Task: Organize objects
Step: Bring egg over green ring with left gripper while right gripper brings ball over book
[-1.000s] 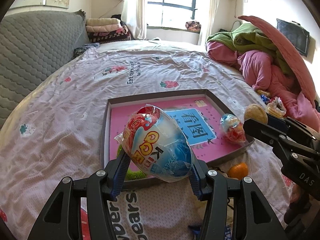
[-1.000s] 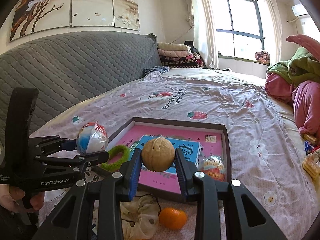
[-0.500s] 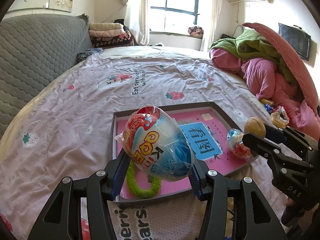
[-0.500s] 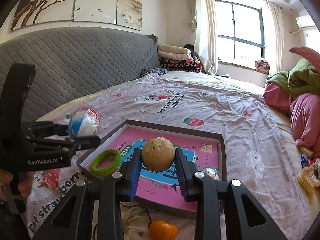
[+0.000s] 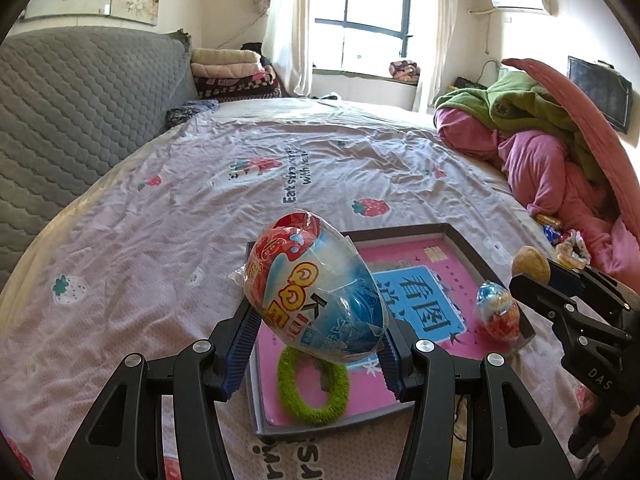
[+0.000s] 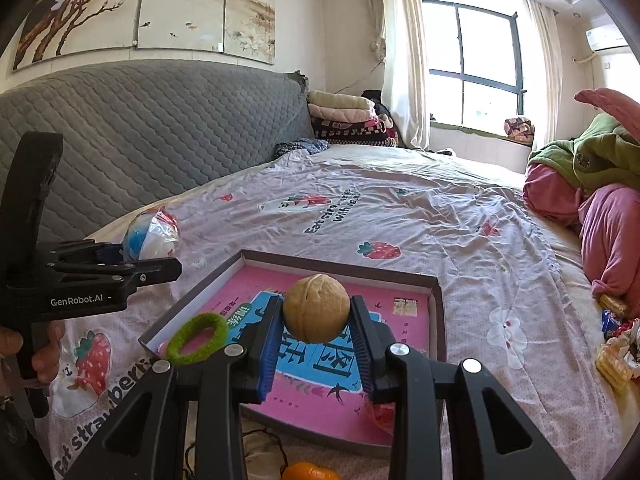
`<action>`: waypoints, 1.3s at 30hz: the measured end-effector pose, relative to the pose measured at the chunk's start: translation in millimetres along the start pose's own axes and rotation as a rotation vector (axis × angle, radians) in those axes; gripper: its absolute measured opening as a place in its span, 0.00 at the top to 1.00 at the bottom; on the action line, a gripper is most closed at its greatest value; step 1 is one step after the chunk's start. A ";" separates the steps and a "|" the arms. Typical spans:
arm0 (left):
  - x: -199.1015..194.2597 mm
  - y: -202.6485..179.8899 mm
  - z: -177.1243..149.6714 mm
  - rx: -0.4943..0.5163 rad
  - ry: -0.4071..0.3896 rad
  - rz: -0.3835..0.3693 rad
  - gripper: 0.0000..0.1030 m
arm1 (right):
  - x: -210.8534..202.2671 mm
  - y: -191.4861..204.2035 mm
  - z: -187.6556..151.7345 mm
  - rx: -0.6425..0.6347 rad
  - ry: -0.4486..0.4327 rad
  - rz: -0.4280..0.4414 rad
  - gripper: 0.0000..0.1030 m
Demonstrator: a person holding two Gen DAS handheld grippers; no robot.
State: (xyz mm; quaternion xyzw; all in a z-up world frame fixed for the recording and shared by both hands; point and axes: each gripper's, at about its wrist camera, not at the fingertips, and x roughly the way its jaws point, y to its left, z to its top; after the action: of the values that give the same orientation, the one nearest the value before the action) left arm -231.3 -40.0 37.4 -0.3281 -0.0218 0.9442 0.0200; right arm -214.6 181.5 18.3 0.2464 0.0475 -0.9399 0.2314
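Pink-lined tray point(image 5: 460, 240) with green ring point(image 5: 313, 388) and wrapped egg point(image 5: 498, 316).

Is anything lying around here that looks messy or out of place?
Yes. An orange and a crumpled cloth lie on the bed just outside the tray, and snack wrappers are scattered near the heaped blankets. Nothing looks spilled or broken.

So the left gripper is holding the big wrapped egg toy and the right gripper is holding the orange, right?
Not quite. The left gripper does hold the big wrapped egg toy, but the right gripper is holding a walnut, not the orange. The right wrist view shows the orange lying on the bed below the box, with nothing gripping it.
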 end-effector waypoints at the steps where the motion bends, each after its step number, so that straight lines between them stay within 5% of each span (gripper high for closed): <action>1: 1.2 0.2 0.8 0.000 0.001 -0.001 0.46 | 0.5 0.3 0.9 -0.004 -0.002 -0.002 0.67; 39: 36.3 4.9 -10.1 0.014 0.077 -0.002 0.46 | 19.3 6.0 -1.1 -0.075 0.032 -0.002 0.67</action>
State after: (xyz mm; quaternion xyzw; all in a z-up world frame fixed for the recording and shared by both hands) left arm -253.6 -42.7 6.8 -0.3639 -0.0149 0.9310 0.0239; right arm -226.2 168.4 8.1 0.2528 0.0867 -0.9337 0.2384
